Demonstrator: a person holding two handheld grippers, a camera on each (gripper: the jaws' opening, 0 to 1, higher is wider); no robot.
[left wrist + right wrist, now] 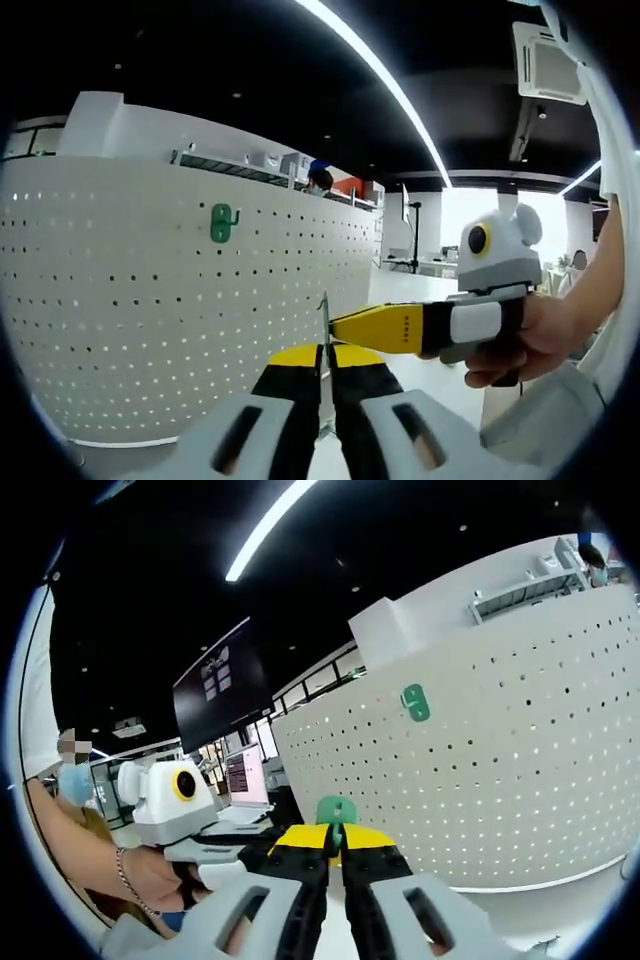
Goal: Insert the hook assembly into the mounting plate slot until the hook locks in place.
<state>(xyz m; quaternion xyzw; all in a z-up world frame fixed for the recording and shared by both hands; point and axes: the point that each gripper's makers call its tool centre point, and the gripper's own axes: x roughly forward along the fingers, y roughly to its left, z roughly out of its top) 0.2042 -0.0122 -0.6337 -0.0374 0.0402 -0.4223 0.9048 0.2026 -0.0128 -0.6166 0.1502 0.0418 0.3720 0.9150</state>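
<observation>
A white perforated mounting plate (180, 300) curves across the left gripper view, with a green hook (222, 222) fixed on its upper part. My left gripper (325, 352) is shut on a thin grey strip (323, 318) that stands edge-on between its yellow-tipped jaws. The right gripper's yellow tip (385, 328) comes in from the right and meets that strip, with a hand behind it. In the right gripper view my right gripper (336, 835) is shut on a green hook piece (336, 810). The plate (500, 800) and its mounted green hook (414, 702) lie ahead to the right.
The person's hand (150, 875) and the left gripper's white camera housing (172, 798) sit at the left of the right gripper view. Behind are office desks, a monitor (243, 773) and a dark ceiling with strip lights. A person's head (320, 180) shows above the plate's top edge.
</observation>
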